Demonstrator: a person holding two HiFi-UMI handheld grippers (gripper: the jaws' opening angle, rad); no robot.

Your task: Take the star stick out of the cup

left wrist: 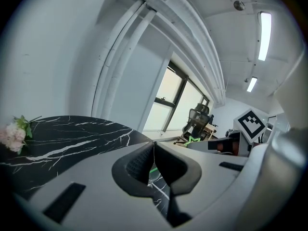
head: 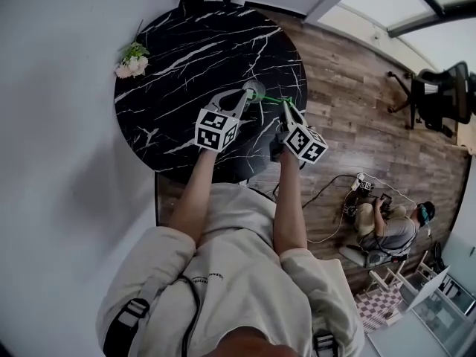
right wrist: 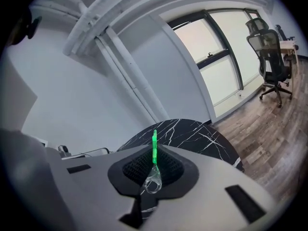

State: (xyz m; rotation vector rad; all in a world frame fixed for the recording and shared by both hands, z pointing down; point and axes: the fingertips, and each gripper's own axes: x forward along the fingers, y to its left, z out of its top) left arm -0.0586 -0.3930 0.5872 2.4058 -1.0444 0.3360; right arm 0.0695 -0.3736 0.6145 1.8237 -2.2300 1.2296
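Head view looked steeply down on a round black marble table (head: 171, 65), and the person had both arms stretched out over its near edge. A small bunch of pale flowers (head: 132, 62) sat at the table's left edge, well apart from the work. The cup (head: 256, 89) was in the right half of the table, between its middle and its right edge. The left gripper (head: 245, 94) had its tips right at the cup's rim. In the left gripper view its two pads were drawn together to a hairline, pinched on the cup's thin wall, with a sliver of green showing just beneath them. The star stick (head: 275, 100) ran from the cup across to the right gripper (head: 287, 108); how deep its end sat in the cup I couldn't tell. In the right gripper view the jaws were clamped on the green shaft, which poked out past the pads, and a clear looped piece (right wrist: 152, 181) hung at its nearer end below them. The left gripper view caught the green-outlined star (left wrist: 194, 140) close beside the right gripper's body. Off the table, on the wooden floor (head: 349, 125), a second person (head: 390, 225) sat among cables, and an office chair (head: 439, 95) stood further off.
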